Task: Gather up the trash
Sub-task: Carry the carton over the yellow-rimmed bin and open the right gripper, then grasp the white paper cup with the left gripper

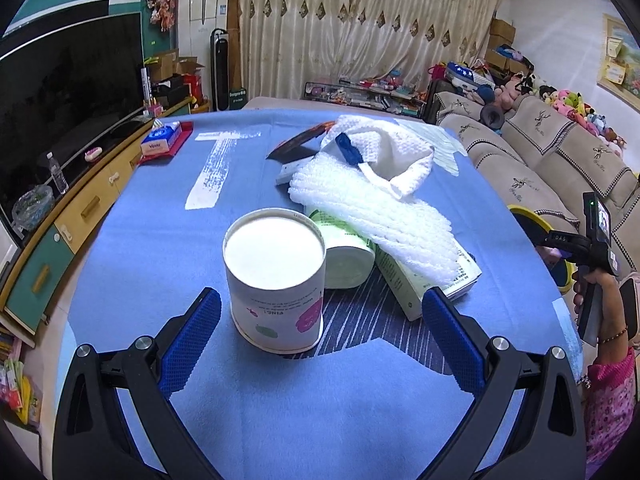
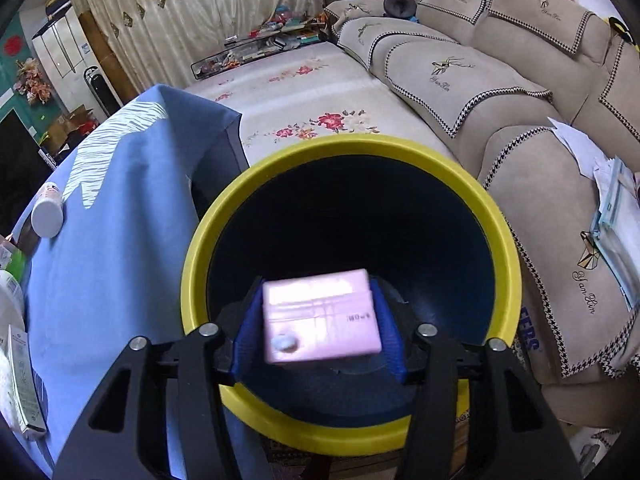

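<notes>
Two hand-held grippers work at a desk (image 1: pixel 160 240) covered with a blue cloth. The left hand-held gripper (image 1: pixel 320 312) is spread wide and holds nothing; its blue-padded fingers (image 1: pixel 196 320) stand on either side of an upright white paper tub (image 1: pixel 276 284), clear of its wall. Just behind the tub lie a tipped white roll (image 1: pixel 344 256), a green-and-white carton (image 1: pixel 404 284), a sheet of white bubble wrap (image 1: pixel 372 216) draped over them, and a crumpled white towel (image 1: pixel 384 152). The right hand-held gripper (image 2: pixel 316 320) hangs over the mouth of a dark bin with a yellow rim (image 2: pixel 508 248), which stands on the floor between the desk and a beige sofa (image 2: pixel 460 76). A blurred pink box (image 2: pixel 320 316) sits between its fingers above the bin; the pads look slightly apart from the box on both sides, so the grip appears released.
</notes>
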### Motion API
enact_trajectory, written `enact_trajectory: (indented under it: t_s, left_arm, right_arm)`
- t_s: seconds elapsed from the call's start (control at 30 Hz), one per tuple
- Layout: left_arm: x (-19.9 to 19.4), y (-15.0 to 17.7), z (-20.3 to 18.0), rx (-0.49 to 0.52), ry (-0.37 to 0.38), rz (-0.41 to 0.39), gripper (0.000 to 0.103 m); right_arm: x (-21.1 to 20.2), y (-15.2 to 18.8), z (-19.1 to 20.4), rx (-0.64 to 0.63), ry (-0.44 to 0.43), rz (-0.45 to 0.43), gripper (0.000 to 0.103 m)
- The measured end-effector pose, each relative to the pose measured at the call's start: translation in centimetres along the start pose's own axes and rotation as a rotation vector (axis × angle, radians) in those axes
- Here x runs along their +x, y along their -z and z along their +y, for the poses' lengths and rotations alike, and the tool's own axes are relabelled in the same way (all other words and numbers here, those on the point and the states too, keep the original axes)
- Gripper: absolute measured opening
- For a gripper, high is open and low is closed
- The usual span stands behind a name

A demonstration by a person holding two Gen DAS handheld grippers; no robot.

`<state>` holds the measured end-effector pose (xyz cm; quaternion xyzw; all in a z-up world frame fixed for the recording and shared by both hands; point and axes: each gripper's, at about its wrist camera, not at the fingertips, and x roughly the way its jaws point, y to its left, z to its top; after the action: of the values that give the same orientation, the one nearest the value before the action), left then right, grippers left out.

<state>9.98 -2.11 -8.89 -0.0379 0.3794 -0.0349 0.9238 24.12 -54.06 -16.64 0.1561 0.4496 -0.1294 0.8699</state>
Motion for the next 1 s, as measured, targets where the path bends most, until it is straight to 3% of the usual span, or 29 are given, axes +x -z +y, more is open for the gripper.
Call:
enact_trajectory:
  t_s: [0.2,0.53,1.0]
  left_arm:
    - [1.4,-0.3,0.4,-0.002,-0.015,0.007,0.099]
    - [4.1,-1.3,1.5,0.000,-0.030,0.029,0.099]
    - [5.5,-2.1,3.9,-0.034,-0.027,0.015,0.088]
  right_arm:
    - [-1.3,-0.3,0.4,-0.007,0.005,-0.047,0.060]
    - [-7.4,2.9,1.6,-0.001,-0.101,-0.160,0.068]
    - [-8.3,4.1,1.5,0.023,-0.141,-0.152,0.070]
